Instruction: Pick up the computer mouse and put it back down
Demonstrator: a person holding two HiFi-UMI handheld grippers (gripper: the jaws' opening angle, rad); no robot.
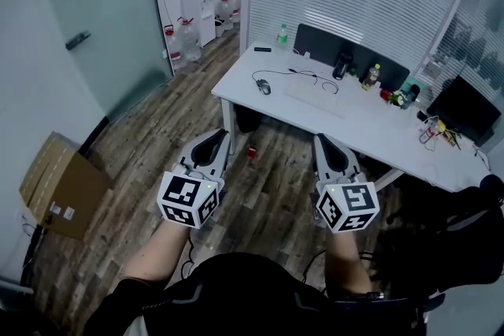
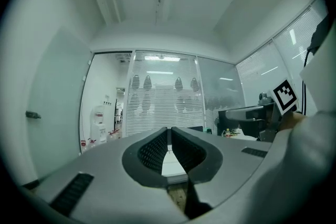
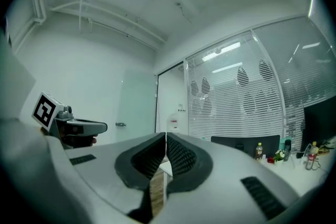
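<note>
A dark computer mouse with its cable lies on the white desk near the desk's left end, next to a white keyboard. My left gripper and my right gripper hover side by side over the wooden floor, well short of the desk. Both point level toward it. The left gripper has its jaws shut with nothing between them. The right gripper is shut and empty too. The mouse does not show in either gripper view.
On the desk stand bottles, a dark divider panel and a monitor. A cardboard box sits on the floor at left. Water jugs and a dispenser stand by the far door. A small red object lies under the desk edge.
</note>
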